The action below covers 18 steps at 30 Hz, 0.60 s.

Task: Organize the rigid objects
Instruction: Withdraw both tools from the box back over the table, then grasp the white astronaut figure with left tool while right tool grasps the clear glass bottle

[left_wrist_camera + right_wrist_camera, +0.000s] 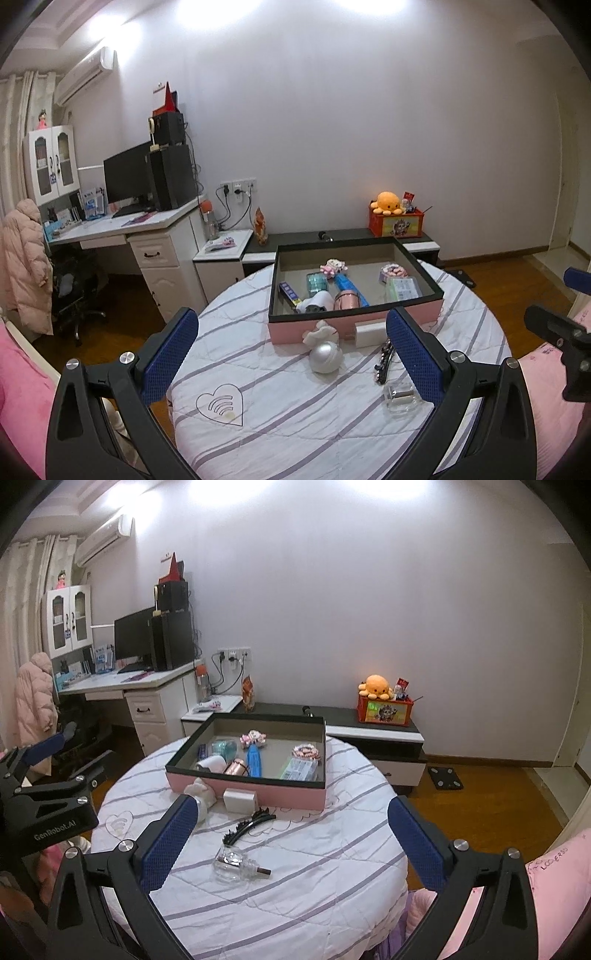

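Both grippers hovering wide open and empty over the round table

We are seeing the right gripper (pixel 291 840) nearer the glass bottle (pixel 236 864), which is lying just ahead and left of it, long axis pointing right; the hair clip (pixel 249 823) is lying beyond, short of the pink box (pixel 258 792). The left gripper (pixel 295 354) is framing the white ball (pixel 325 356). Box contents are blurring together
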Tool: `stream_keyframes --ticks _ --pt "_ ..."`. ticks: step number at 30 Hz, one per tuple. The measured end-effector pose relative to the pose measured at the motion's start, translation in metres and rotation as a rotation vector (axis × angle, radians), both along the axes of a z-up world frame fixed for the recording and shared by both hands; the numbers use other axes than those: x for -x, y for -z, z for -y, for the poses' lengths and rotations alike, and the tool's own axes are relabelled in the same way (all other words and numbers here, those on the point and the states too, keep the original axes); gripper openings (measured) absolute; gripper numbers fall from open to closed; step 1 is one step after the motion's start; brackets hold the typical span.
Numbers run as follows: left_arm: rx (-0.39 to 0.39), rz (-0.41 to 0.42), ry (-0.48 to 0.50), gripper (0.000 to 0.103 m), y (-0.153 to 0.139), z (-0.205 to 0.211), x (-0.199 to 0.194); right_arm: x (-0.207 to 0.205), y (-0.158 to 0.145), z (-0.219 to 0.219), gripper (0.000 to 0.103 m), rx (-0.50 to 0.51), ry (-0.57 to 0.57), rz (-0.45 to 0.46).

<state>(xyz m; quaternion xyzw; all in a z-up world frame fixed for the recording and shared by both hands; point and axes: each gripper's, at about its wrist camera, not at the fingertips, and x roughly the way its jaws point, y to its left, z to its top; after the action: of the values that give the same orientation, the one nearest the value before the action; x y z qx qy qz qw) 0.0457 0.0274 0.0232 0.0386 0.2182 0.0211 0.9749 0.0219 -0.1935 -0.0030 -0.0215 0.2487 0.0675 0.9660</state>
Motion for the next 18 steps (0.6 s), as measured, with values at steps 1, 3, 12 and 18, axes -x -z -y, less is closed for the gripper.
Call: stream_keyframes --ticks 1,3,12,18 --pt "0.0 -0.012 -0.002 0.103 0.003 -0.001 -0.003 -0.003 0.002 -0.001 0.103 0.004 -0.001 -0.011" --pt "-0.004 -0.036 -0.008 0.103 0.009 -0.002 -0.008 -0.008 0.008 -0.004 0.103 0.009 -0.001 -0.036" --pt "-0.001 -0.192 0.0 0.103 0.054 -0.012 -0.039 -0.042 0.05 -0.029 0.103 0.05 -0.049 -0.193" --pt "-0.011 -0.314 -0.013 0.103 0.091 -0.021 -0.06 -0.068 0.087 -0.049 0.103 0.072 -0.091 -0.312"
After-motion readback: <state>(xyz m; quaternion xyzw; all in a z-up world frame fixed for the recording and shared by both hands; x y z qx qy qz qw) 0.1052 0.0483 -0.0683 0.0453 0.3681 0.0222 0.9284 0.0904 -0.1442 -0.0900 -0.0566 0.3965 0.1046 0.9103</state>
